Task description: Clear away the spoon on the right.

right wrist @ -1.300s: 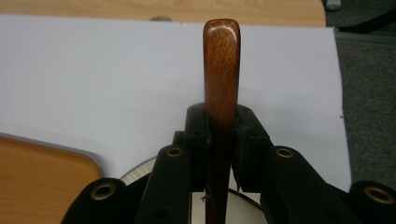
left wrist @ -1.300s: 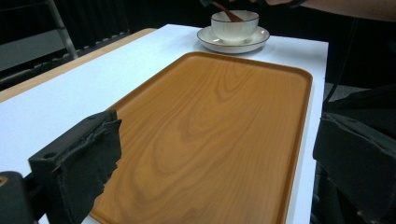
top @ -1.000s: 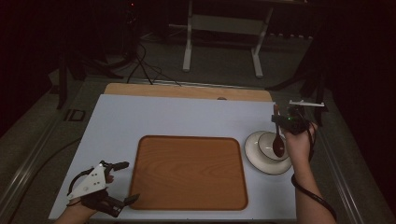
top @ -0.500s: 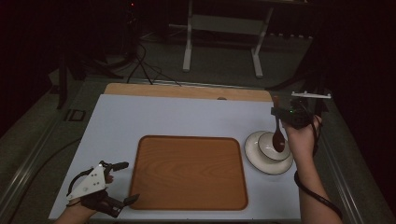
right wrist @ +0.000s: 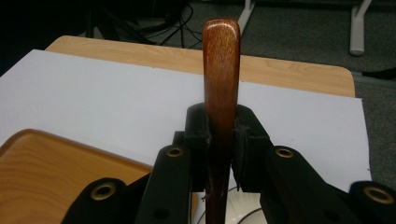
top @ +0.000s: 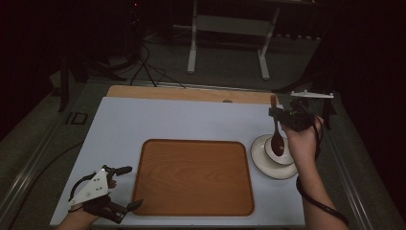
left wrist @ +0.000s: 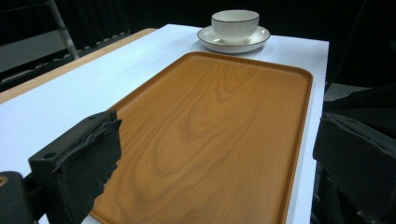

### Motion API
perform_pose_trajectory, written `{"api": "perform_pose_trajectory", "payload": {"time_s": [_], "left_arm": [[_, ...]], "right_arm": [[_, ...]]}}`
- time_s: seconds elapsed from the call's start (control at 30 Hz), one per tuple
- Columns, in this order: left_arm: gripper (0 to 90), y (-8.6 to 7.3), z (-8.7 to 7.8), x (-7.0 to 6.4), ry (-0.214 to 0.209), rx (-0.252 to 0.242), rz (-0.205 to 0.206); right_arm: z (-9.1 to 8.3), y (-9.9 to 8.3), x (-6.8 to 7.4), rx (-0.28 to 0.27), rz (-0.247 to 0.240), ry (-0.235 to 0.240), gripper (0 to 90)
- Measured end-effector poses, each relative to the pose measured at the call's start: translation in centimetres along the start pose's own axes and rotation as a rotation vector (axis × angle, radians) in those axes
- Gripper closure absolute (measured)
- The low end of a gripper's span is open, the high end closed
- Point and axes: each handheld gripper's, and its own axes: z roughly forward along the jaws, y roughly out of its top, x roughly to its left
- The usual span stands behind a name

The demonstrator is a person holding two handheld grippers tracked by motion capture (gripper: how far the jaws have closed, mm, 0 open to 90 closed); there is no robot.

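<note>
A dark wooden spoon hangs upright above a white bowl, its rounded head just over or inside the bowl's mouth (the high view does not settle which) and its handle pointing up. The right gripper has its two black jaws pressed together on the spoon's handle; in the right gripper view the handle rises straight between the jaws, its flat rounded end well above them. The person's right hand holds that gripper from below, forearm coming in from the bottom edge.

The bowl sits on a white saucer on the right part of a white table. Just beside the saucer, toward the middle of the table, lies a rectangular wooden tray with rounded corners, bare of any objects. In the left gripper view the tray stretches away toward the bowl and saucer at the far end.

The left gripper rests at the near left corner of the table, just beside the tray's left edge, its jaws spread wide apart with nothing between them. Beyond the table's far edge is a strip of lighter wood, then dark floor with cables.
</note>
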Motion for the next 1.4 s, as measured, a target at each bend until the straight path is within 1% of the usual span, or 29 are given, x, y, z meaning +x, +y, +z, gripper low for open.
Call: {"api": "perform_pose_trajectory", "payload": {"time_s": [0.17, 0.23, 0.27, 0.47, 0.6, 0.77, 0.8, 0.9, 0.93, 1.0, 1.1, 1.17, 1.27, 1.33, 1.4], "left_arm": [[2.1, 0.0, -0.1, 0.0, 0.002, -0.002, -0.001], [2.1, -0.1, -0.1, 0.1, 0.003, -0.001, -0.003], [2.1, -0.1, -0.1, 0.1, 0.002, -0.001, -0.003], [2.1, -0.1, 0.0, 0.1, 0.001, -0.001, -0.003], [2.1, -0.1, -0.1, 0.1, 0.000, -0.003, -0.003], [2.1, -0.1, 0.0, 0.0, 0.000, 0.001, 0.001], [2.1, -0.1, 0.0, 0.0, 0.000, 0.001, 0.001], [2.1, -0.1, 0.0, 0.0, 0.000, 0.000, 0.001], [2.1, -0.1, 0.0, 0.0, 0.000, 0.000, 0.002], [2.1, 0.0, 0.0, 0.0, 0.000, -0.001, 0.001], [2.1, 0.0, 0.0, 0.0, -0.001, -0.001, 0.001], [2.1, 0.0, 0.0, 0.0, -0.002, 0.000, 0.002], [2.1, 0.0, -0.1, 0.0, -0.001, -0.002, 0.002], [2.1, 0.0, -0.1, 0.0, -0.001, -0.003, 0.001], [2.1, 0.0, -0.1, 0.0, 0.000, -0.003, 0.001]], "right_arm": [[-0.1, 0.1, 1.4, 0.002, -0.012, 0.027, 78.1], [-0.1, 0.1, 1.6, 0.003, -0.018, 0.025, 78.0], [-0.1, 0.2, 2.2, 0.004, -0.023, 0.042, 78.0], [0.1, -0.1, 3.8, 0.006, -0.041, 0.073, 78.0], [0.3, -0.4, 4.5, -0.007, -0.032, 0.092, 78.0], [0.7, -0.9, 5.5, -0.010, -0.033, 0.107, 78.1], [0.7, -0.9, 5.5, -0.010, -0.033, 0.107, 78.1], [1.3, -1.5, 6.0, -0.007, -0.026, 0.126, 78.0], [1.6, -1.8, 6.2, -0.004, -0.019, 0.144, 78.0], [1.8, -2.0, 6.3, -0.005, -0.014, 0.153, 78.0], [2.5, -3.0, 6.9, 0.000, -0.003, 0.168, 78.0], [2.6, -3.2, 7.0, 0.001, -0.004, 0.170, 78.0], [3.4, -4.3, 7.5, 0.020, 0.005, 0.180, 78.0], [3.6, -4.5, 7.6, 0.025, 0.009, 0.182, 78.0], [3.9, -5.3, 7.8, 0.033, 0.030, 0.187, 78.1]]}}
